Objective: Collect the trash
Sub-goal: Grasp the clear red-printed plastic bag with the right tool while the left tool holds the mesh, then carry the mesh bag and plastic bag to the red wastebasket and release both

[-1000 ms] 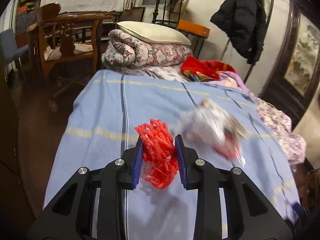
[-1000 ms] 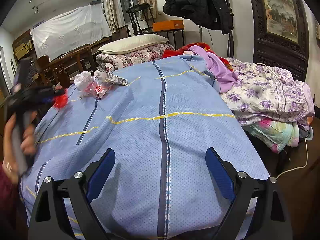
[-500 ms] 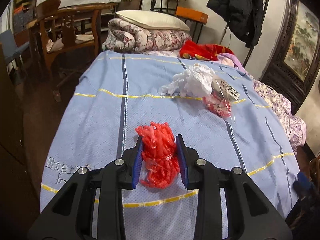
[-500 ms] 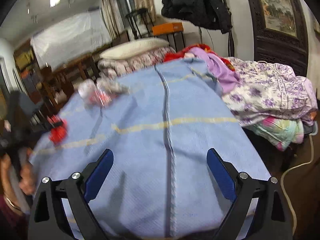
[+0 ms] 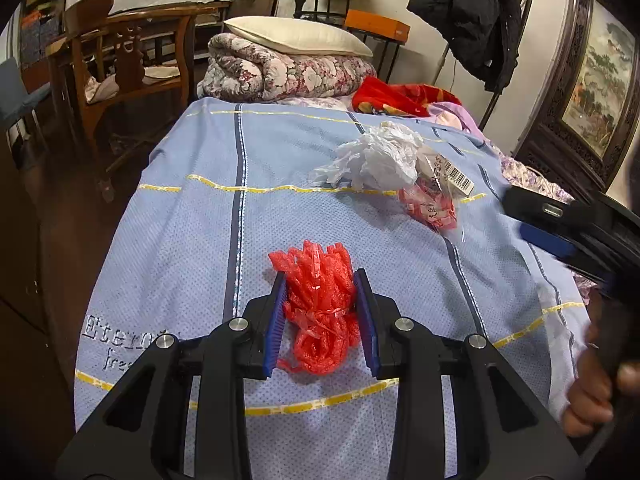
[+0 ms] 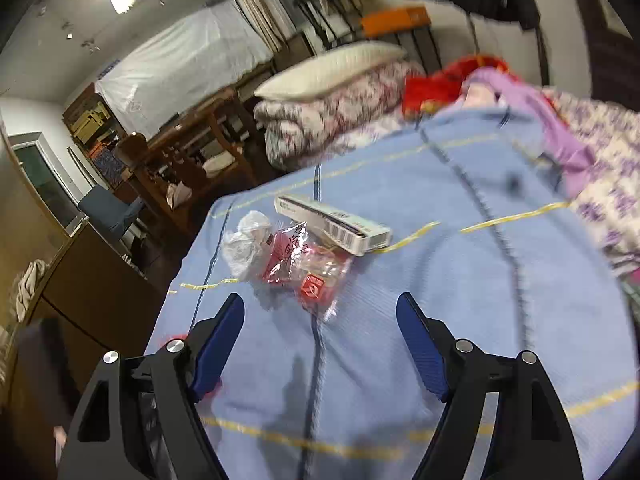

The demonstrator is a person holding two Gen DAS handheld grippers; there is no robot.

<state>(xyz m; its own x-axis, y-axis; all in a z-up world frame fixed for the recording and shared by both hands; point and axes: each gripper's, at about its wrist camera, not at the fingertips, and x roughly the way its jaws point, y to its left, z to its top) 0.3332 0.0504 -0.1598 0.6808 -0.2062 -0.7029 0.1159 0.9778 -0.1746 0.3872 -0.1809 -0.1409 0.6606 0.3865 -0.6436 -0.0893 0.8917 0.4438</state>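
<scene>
Red plastic netting [image 5: 318, 300] pinched in left tool [image 5: 320, 312], angled downward; right tool [image 6: 320, 344] gaping, narrowing

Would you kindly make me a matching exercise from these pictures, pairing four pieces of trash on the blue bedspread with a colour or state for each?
Things:
1. bundle of plastic strips
2. crumpled plastic bag
3. long carton
4. clear snack wrapper

Descriptions:
A. white, crumpled, lying loose
B. printed with a barcode
C. red, pinched in the left gripper
D. see-through with red print, ahead of the right gripper

Pairs: 1-C, 2-A, 3-B, 4-D
</scene>
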